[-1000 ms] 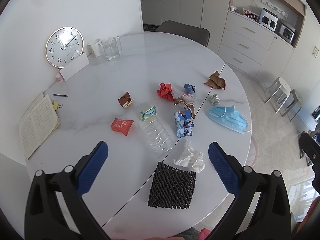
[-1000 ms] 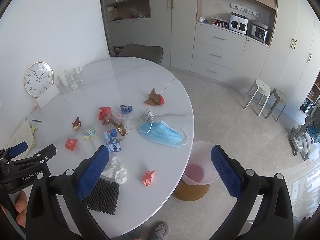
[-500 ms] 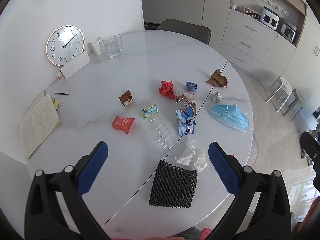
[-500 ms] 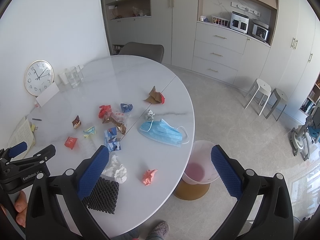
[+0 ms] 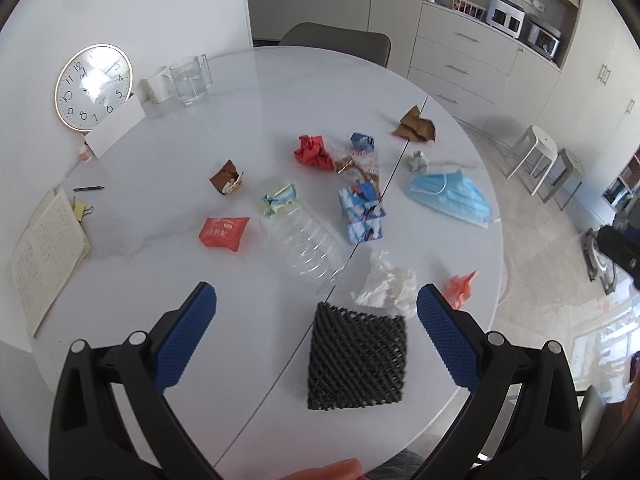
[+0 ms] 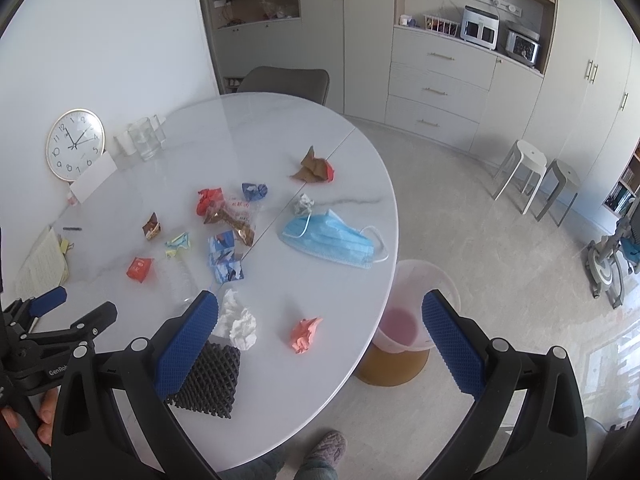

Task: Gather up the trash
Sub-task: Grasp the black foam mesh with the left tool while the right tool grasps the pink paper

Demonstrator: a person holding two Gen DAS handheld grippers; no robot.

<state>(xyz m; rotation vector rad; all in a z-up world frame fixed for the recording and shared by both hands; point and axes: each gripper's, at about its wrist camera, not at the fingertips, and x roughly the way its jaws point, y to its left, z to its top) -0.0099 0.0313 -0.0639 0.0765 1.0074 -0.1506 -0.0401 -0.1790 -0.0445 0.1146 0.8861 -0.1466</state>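
Both tools gape empty; black mesh pad (image 5: 357, 356) lies below left tool (image 5: 316, 340).

the black foam net (image 6: 208, 380) is half hidden behind the right gripper's finger (image 6: 186, 344) in the right wrist view. the bin (image 6: 404, 320) is partly tucked under the table (image 6: 340, 280) rim, and the print on the orange packet (image 5: 223, 233) is too small to read.
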